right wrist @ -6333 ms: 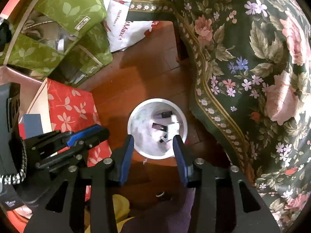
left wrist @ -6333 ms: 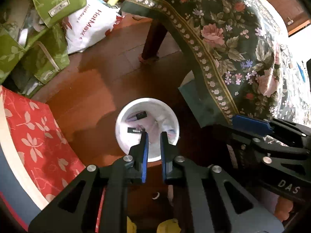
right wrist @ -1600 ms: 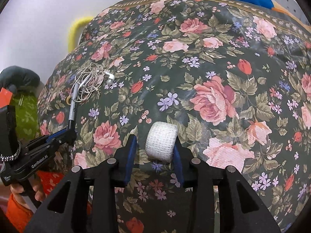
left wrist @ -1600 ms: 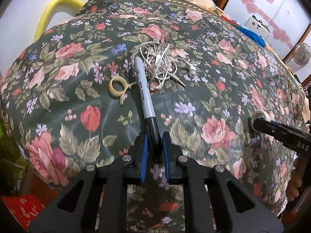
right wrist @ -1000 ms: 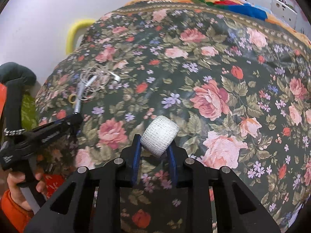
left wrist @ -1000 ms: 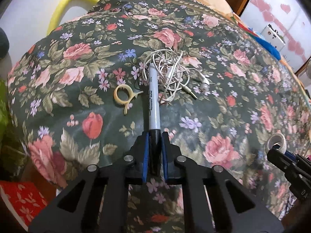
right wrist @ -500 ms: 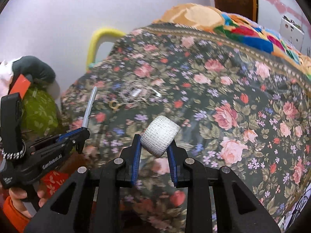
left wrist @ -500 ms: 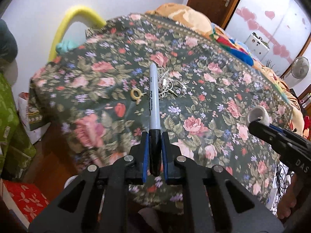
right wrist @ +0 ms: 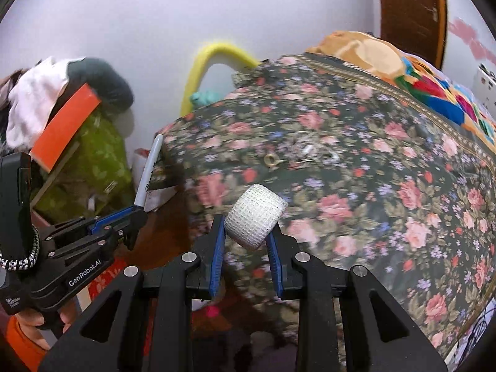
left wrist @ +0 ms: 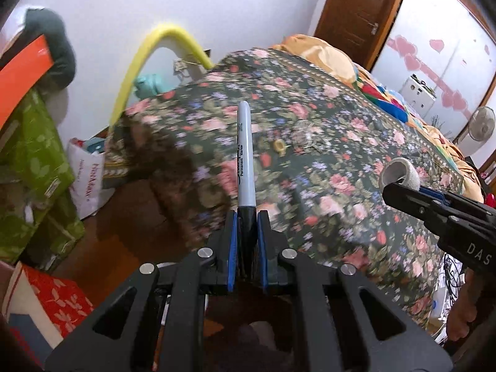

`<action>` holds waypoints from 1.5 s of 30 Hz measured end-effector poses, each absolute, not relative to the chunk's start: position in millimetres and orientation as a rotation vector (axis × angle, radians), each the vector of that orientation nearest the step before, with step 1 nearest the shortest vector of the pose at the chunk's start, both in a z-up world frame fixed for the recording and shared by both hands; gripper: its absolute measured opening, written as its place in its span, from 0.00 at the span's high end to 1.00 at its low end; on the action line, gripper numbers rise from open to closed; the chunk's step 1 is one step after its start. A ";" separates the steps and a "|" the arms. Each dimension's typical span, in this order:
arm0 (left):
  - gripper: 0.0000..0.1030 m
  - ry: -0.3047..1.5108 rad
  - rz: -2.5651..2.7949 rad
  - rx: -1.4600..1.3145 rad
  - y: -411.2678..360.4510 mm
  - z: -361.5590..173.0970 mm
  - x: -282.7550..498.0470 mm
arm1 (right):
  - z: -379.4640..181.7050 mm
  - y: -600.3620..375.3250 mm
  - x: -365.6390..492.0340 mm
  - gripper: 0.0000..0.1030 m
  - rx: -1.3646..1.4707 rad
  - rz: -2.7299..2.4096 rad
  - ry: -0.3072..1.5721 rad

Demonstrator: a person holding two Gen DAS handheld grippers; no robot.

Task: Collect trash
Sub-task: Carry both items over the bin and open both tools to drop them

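Both loads are up and away from the bed now! Over on the left, the left gripper [left wrist: 247, 226] has its fingers clamped on the black cap of the marker [left wrist: 245, 155], which a second ago lay on the floral bedspread [left wrist: 341, 167] and now stands clear of it, barrel pointing forward. Left behind near the bedspread's far edge: the small yellow ring [left wrist: 279, 145] and, just right of it, the tangled earphones [left wrist: 305, 138]. Further right, the right gripper [right wrist: 246, 241] is squeezed shut on the white tape roll [right wrist: 255, 218], also lifted off the cloth. I'd say that means two pieces collected and ready for the bin, which neither view shows clearly, with two more waiting.
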State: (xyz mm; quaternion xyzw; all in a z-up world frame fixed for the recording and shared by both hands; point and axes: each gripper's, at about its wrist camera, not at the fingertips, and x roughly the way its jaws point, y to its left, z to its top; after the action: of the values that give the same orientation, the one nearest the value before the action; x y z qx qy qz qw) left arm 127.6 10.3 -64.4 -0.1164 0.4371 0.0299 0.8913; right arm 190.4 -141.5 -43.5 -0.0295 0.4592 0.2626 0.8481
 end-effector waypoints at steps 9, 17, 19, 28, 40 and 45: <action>0.89 0.947 0.164 -0.285 80.4 -89.6 69.6 | -61.3 -68.4 155.3 0.77 -0.109 0.653 1.004; 0.89 1.022 0.231 -0.354 123.5 -128.2 39.8 | -105.4 -4.5 138.5 0.77 -0.192 0.730 1.106; 0.89 1.044 0.239 -0.377 132.2 -140.4 36.8 | -117.6 7.7 136.1 0.77 -0.218 0.743 1.130; 0.89 1.160 0.251 -0.435 153.4 -196.3 36.4 | -172.4 50.8 132.9 0.77 -0.339 0.785 1.262; 0.89 1.264 0.255 -0.487 167.1 -244.4 40.7 | -214.2 78.1 143.9 0.76 -0.358 0.851 1.400; 0.89 1.278 0.252 -0.501 168.3 -252.7 45.9 | -218.6 79.1 147.7 0.57 -0.348 0.860 1.430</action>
State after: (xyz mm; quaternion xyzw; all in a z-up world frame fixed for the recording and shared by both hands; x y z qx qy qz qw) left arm 45.9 168.3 -252.7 -0.2306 0.5882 0.1162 0.7664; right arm 147.7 79.1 -218.6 -0.1535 0.6316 0.3800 0.6581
